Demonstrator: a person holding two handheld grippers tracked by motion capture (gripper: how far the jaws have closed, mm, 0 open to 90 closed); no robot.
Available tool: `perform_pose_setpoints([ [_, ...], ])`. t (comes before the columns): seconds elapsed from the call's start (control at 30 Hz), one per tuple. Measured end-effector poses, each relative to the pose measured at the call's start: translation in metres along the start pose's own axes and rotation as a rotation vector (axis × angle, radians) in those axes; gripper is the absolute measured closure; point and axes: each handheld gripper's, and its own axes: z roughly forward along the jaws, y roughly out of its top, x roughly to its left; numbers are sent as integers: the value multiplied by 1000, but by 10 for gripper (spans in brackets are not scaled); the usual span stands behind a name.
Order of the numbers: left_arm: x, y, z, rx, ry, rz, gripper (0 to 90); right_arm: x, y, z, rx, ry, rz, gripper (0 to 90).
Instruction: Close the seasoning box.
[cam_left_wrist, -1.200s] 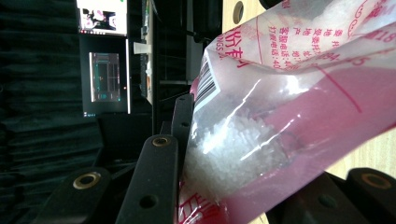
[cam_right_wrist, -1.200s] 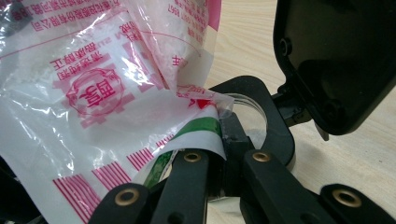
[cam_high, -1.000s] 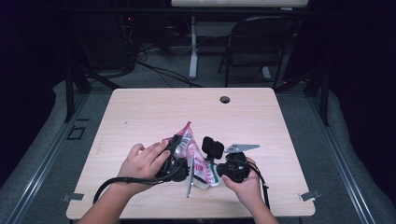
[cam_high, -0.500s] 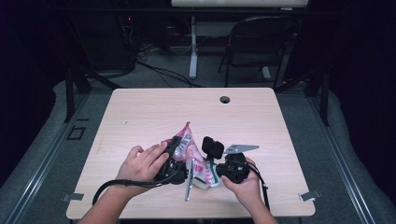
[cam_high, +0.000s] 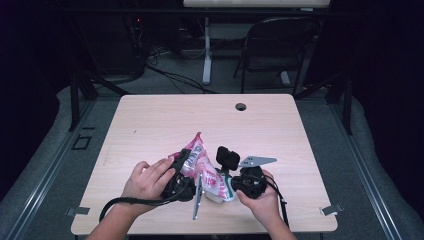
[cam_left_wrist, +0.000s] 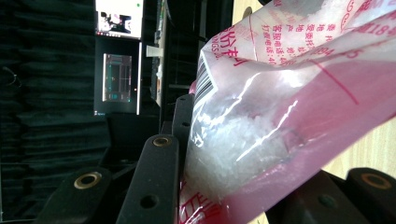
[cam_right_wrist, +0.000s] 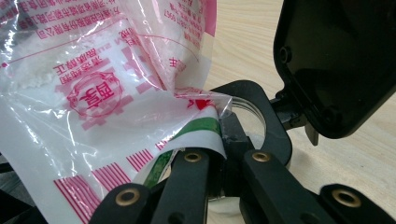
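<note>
Bag (cam_high: 202, 167) of white granules, held above the table's (cam_high: 150, 125) near edge: left gripper (cam_high: 181, 180) clamps its body, right gripper (cam_high: 235, 184) pinches a corner, apparently steadying it for opening.

Counts: one desk (cam_high: 150, 125), one pink-and-clear plastic bag (cam_high: 205, 167) of white granules, one small jar (cam_right_wrist: 254, 122) with one black flip lid (cam_high: 227, 157). Two tongs, left tongs (cam_high: 187, 167) and right tongs (cam_high: 231, 181), each carried by one hand, so two hands: left hand (cam_high: 147, 178), right hand (cam_high: 260, 202). Behind the desk one folding chair (cam_high: 280, 45); two lit screens (cam_left_wrist: 117, 18) in the left gripper view.
</note>
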Motion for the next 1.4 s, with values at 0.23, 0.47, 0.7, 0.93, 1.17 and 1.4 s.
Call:
perform_pose_setpoints([
  [0.23, -2, -3, -2, -9, 16, -8, 743, 2, -1, 0, -7, -7, -6, 899],
  [0.47, -3, 0, -2, -18, 34, 7, 744, 2, -1, -2, -19, -14, -3, 899],
  [0.7, -3, 1, 0, -12, 31, 22, 751, 0, -2, -3, -15, -1, 8, 891],
  [0.93, -2, 0, 1, -1, 26, 30, 758, -2, -1, -5, -22, 3, 15, 862],
  [1.17, 0, 0, 2, 5, 22, 37, 761, -3, -1, -5, -19, 5, 10, 826],
  [1.4, -1, 1, 2, -1, 33, 27, 761, -3, -1, -6, -27, 6, 11, 854],
])
